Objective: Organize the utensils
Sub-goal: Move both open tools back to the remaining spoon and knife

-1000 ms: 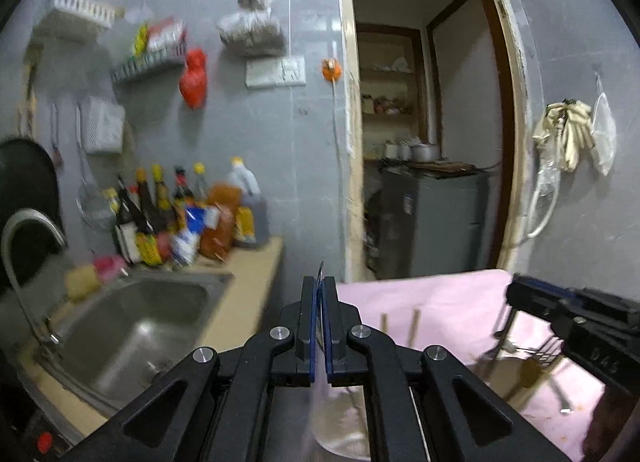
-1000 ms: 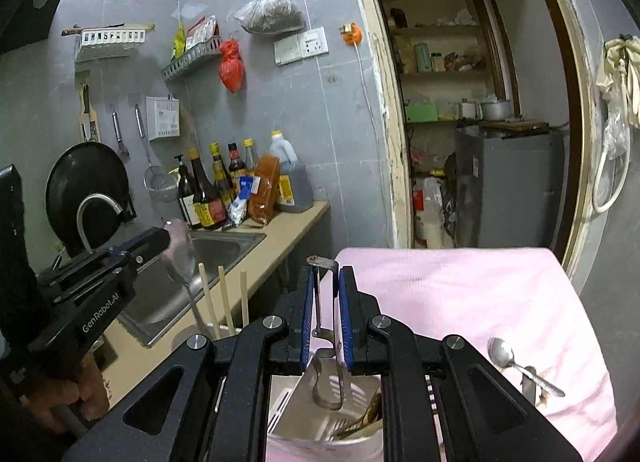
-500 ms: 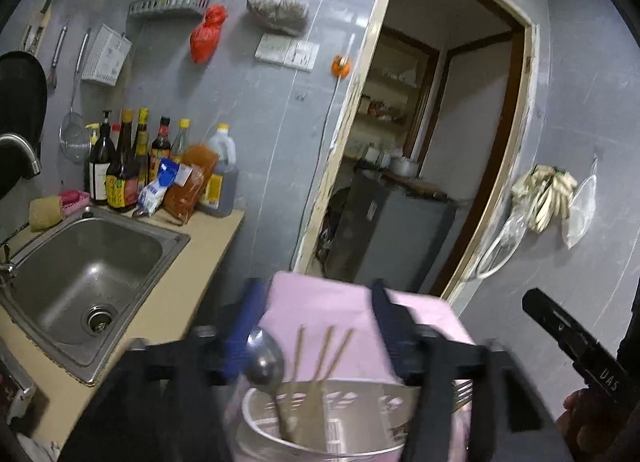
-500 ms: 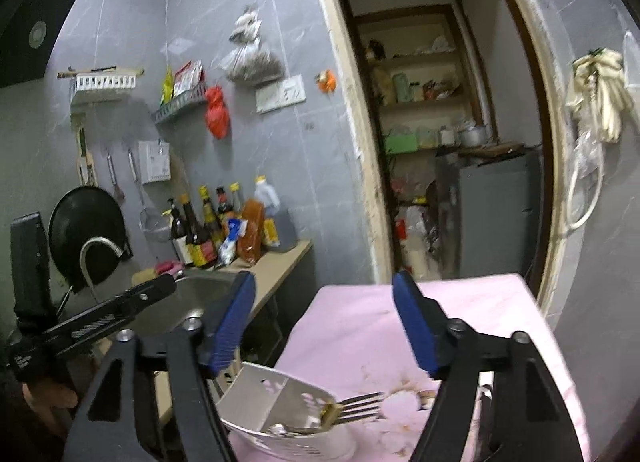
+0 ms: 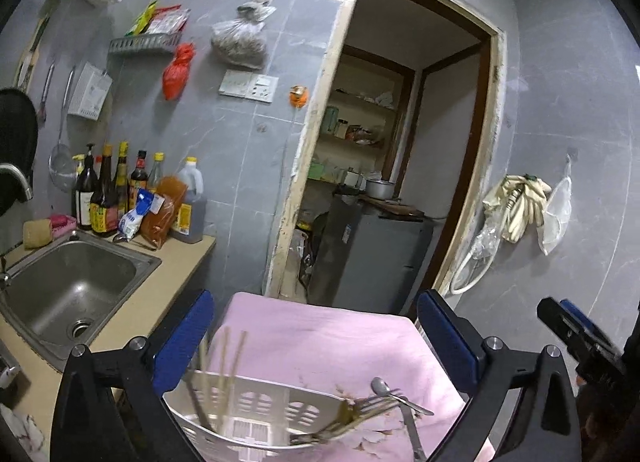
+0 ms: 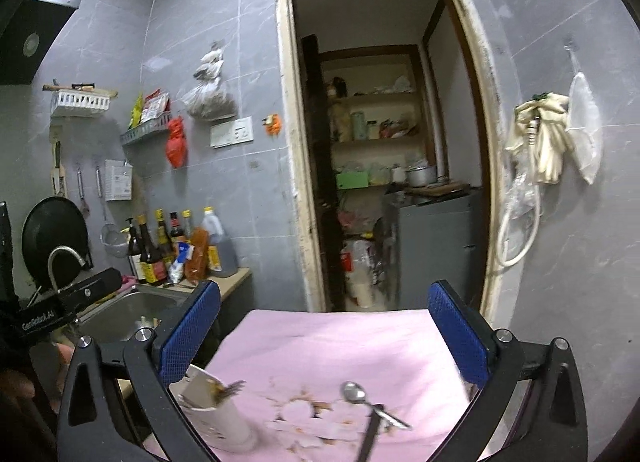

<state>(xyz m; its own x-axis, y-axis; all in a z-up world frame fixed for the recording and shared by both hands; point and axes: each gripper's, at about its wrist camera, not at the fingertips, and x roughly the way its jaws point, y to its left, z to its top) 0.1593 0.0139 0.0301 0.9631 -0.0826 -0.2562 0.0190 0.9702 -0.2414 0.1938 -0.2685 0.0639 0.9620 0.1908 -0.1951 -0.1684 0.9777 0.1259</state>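
With both our grippers, left (image 5: 316, 336) and right (image 6: 324, 328), opening empty, the spoon (image 6: 370, 402) lay nearer the right, handle probably pointing down-right.

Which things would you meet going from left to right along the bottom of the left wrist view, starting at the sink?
Sink → chopsticks standing in the white utensil basket → fork → spoon on the pink cloth.
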